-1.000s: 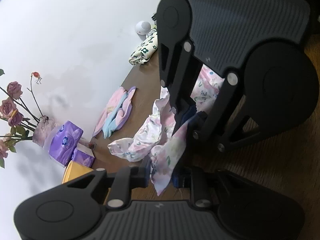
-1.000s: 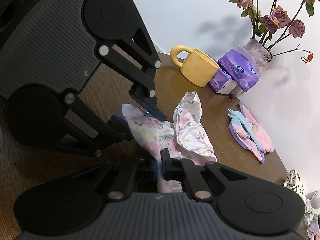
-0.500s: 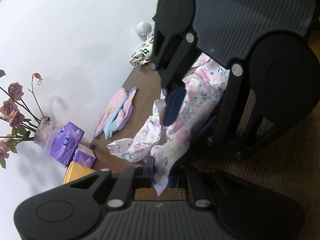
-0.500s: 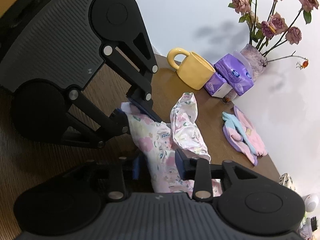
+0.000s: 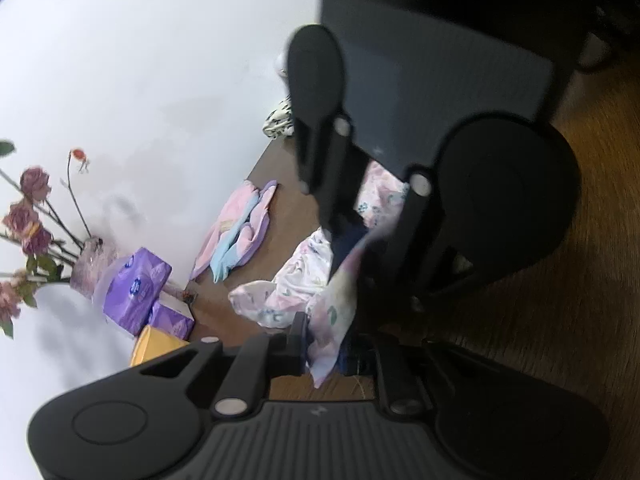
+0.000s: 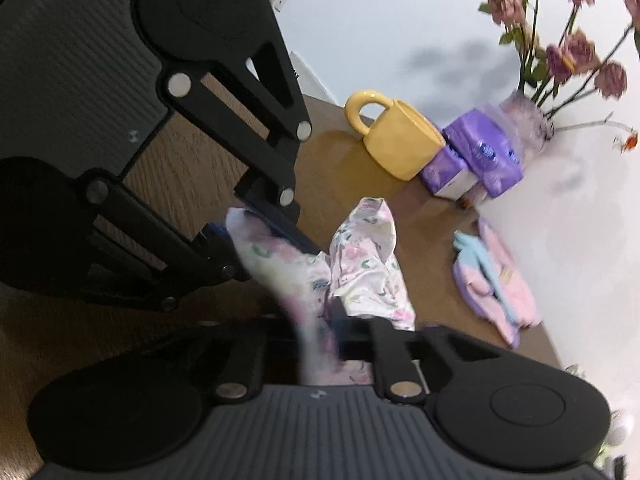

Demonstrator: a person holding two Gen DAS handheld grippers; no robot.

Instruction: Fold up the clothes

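The left gripper (image 5: 326, 350), bottom centre of the left wrist view, clamps the floral garment (image 5: 296, 280) at mid-frame on the wooden table (image 5: 280, 176), while in the right wrist view the right gripper (image 6: 316, 340), bottom centre, pinches the same cloth's edge.

Floral garment (image 6: 360, 268) pinched by both grippers

Right gripper (image 6: 316, 344) and left gripper (image 6: 256, 232) clamp it above the wooden table (image 6: 340, 168).
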